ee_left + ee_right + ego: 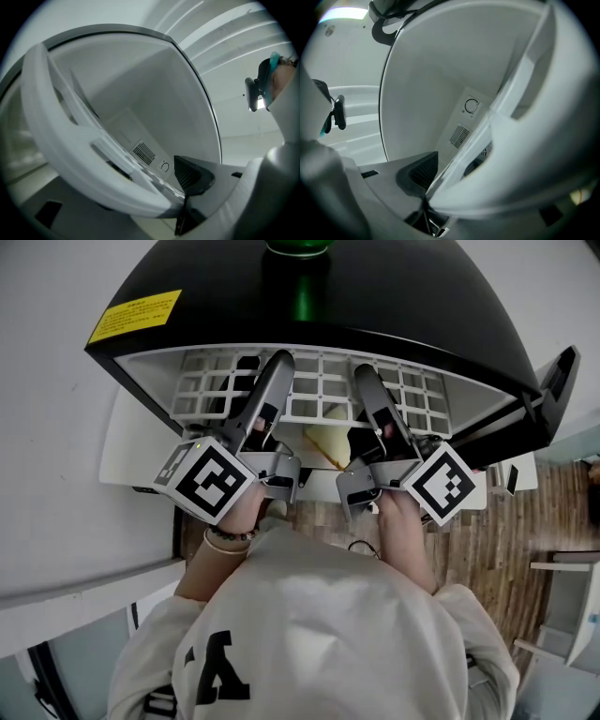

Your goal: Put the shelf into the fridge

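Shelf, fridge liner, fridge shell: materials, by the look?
The shelf looks like matte white moulded plastic, going by its thick one-piece grid ribs. The fridge liner is probably smooth white plastic, with softly rounded corners. The fridge shell is glossy black with a sheen on top; painted metal or plastic, cannot tell.

Fridge (422,315) top has a yellow sticker (136,315) w/ dark print, too small to read. Sweatshirt (309,634) shows part of a big black letter, poss. an A.

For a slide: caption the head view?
Left tongs and right tongs hold the white shelf at the black fridge's opening.
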